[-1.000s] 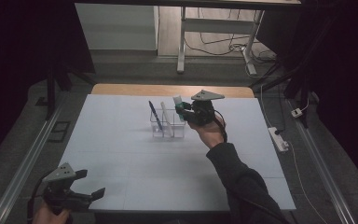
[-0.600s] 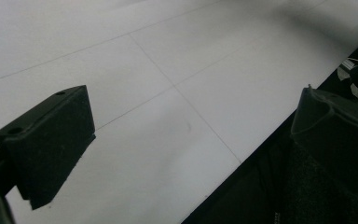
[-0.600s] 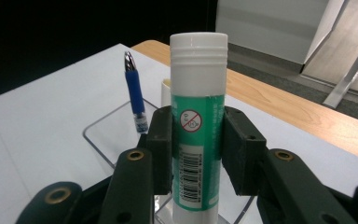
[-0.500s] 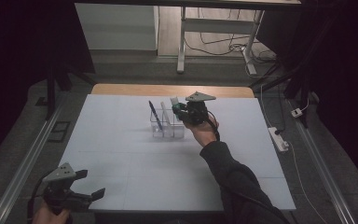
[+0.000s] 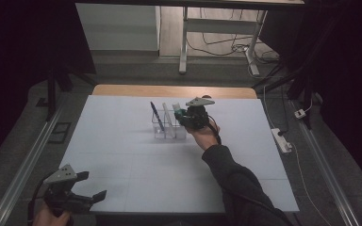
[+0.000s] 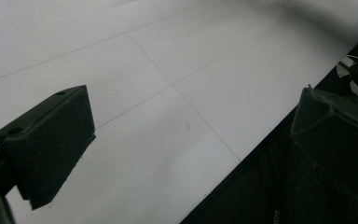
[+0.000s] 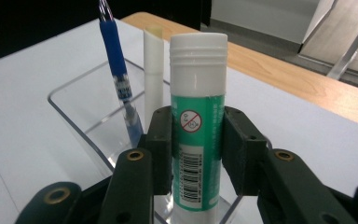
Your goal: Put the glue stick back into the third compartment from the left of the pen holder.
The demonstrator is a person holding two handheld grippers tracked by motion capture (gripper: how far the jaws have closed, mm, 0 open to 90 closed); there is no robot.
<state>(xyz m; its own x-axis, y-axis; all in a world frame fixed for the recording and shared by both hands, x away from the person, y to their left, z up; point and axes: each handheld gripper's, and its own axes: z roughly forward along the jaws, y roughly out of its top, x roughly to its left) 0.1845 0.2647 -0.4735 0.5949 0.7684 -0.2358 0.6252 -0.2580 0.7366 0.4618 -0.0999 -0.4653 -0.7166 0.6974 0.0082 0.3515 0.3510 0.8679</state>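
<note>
Beside glue stick [image 7: 198, 126] clamped in right fingers [image 7: 161, 140]: blue pen [image 7: 116, 79], white tube [image 7: 153, 70]; left fingers [image 6: 51, 144] apart.

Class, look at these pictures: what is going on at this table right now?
A person works at a white table with tongs in each hand. The right tongs grip a green glue stick, upright, and hold it over a clear plastic holder near the table's middle. A blue pen and a white stick already stand in the holder. The left tongs wait open at the near left corner, holding nothing.

Dim, dark-edged room, evenly lit white table [image 5: 122, 141] (close-up jaws softly blurred).
</note>
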